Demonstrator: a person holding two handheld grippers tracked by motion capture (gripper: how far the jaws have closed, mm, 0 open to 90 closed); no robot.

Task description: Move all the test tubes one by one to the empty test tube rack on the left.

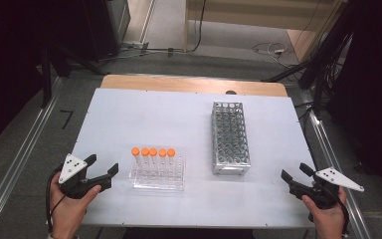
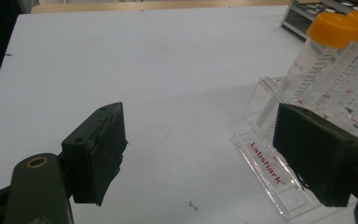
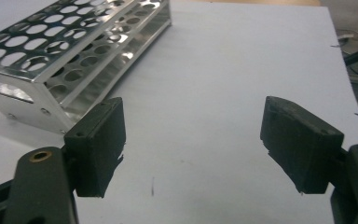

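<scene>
Judging from the layout, nothing transferred yet: five orange-capped tubes (image 1: 153,160) upright in a row in the clear acrylic rack (image 1: 157,182), on the near left part of the white table (image 1: 144,114); metal rack (image 1: 230,137) well apart to the right, every visible hole vacant. Work taken to be moving tubes from clear rack to metal rack, so all five pending, with no grasp begun. Left gripper (image 1: 102,166) just left of the clear rack, jaws apart, holding nothing; right gripper (image 1: 294,173) at the near right, to the right of the metal rack's near end, jaws likewise spread and unloaded. Both held low at the table's near edge in a hand each. From the left gripper view: red maker's lettering on the clear rack's base (image 2: 265,163), graduation marks on the nearest tube (image 2: 313,60), and the right-hand jaw overlapping the rack's corner in the picture — contact not determinable. From the right gripper view: the metal rack's (image 3: 70,51) stacked perforated plates and screwed end face, bare table between the jaws. From the high view alone: full tube count, spacing of the racks, both hands at once.
</scene>
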